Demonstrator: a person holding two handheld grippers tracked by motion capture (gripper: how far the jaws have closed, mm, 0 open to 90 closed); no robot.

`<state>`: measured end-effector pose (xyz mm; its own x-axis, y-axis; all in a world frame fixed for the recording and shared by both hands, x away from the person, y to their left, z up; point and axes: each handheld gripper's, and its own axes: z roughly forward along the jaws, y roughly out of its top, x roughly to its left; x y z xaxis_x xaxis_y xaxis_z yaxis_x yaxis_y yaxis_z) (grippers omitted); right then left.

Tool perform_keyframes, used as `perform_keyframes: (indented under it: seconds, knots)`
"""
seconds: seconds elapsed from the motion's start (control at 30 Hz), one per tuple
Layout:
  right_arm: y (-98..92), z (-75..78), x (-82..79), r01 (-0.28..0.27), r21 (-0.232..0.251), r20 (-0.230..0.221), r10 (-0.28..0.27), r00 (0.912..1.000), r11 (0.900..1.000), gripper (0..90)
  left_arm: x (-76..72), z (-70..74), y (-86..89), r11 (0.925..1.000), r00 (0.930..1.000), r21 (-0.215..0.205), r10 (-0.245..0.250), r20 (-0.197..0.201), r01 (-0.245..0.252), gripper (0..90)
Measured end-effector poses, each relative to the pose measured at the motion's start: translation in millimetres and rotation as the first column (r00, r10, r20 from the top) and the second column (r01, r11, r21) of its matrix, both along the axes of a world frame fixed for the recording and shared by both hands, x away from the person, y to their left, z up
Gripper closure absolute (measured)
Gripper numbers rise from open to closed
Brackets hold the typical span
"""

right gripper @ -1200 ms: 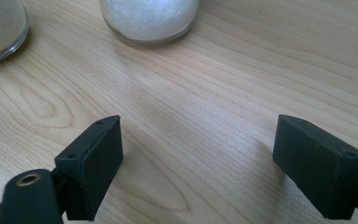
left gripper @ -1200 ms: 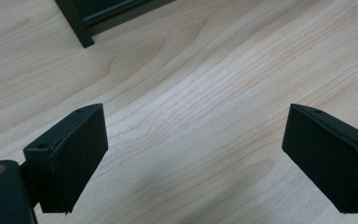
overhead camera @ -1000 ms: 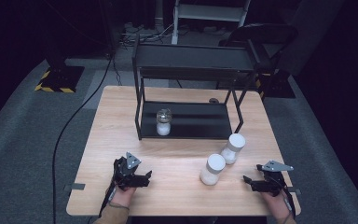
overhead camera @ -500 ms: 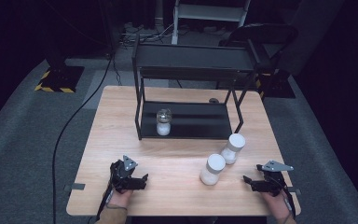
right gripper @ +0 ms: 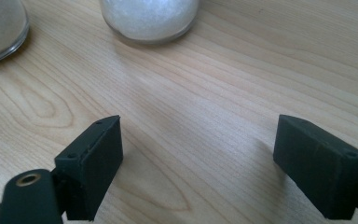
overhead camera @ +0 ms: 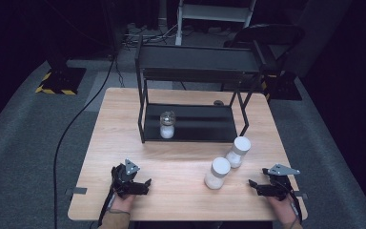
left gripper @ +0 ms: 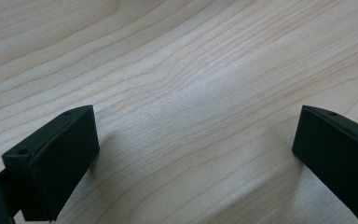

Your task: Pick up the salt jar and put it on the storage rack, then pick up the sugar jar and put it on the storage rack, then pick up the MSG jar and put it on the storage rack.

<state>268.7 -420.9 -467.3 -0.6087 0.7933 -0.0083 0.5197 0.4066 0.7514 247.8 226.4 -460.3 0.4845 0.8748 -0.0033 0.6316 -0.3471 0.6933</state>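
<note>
My left gripper (overhead camera: 144, 183) rests low over the wooden table (overhead camera: 181, 157) near its front left. Its jaws have just been opening and stand wide apart with only bare wood between them (left gripper: 196, 149). At the front right my right gripper (overhead camera: 253, 185) is open too, with nothing between its jaws (right gripper: 198, 158). Two white-capped jars of white powder stand just beyond it, one nearer (overhead camera: 218, 172) (right gripper: 149, 14) and one farther back (overhead camera: 238, 151) (right gripper: 0, 28). A third jar (overhead camera: 167, 125) stands on the lower shelf of a black rack (overhead camera: 195, 59).
The two-tier black metal rack takes up the back half of the table. A small dark object (overhead camera: 218, 102) lies behind its lower shelf. A black cable (overhead camera: 76, 124) runs over the grey floor at the left. A chair (overhead camera: 267, 36) stands behind the table.
The left gripper has drawn back slightly toward the front edge and its jaws have spread wider. The right gripper and the jars have stayed where they were.
</note>
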Motion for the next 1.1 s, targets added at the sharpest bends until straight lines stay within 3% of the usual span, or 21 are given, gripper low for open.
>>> perform_keyframes:
  seconds: [0.1, 0.23, 0.47, 1.1]
  knots:
    - [3.6, 1.2, 0.7, 0.024, -0.011, -0.011, -0.024, 0.9996, 1.0, 7.7, 0.0, 0.0, 0.0, 1.0, 1.0, 0.0, 0.0, 0.0, 0.0, 0.0]
    - [1.0, -0.6, -2.4, 0.017, 0.01, 0.007, -0.017, 0.9998, 1.0, 7.6, 0.0, 0.0, 0.0, 1.0, 1.0, 0.0, 0.0, 0.0, 0.0, 0.0]
    - [5.8, 5.7, -6.9, 0.01, 0.005, 0.03, -0.01, 0.9995, 1.0, 7.6, 0.1, 0.0, 0.2, 1.0, 1.0, 0.0, 0.0, 0.0, 0.0, 0.0]
    - [10.0, 38.5, -31.8, 0.007, 0.06, 0.122, -0.014, 0.9924, 0.998, 7.9, 0.2, 0.0, 0.6, 1.0, 1.0, 0.0, -0.003, 0.0, 0.003, 0.0]
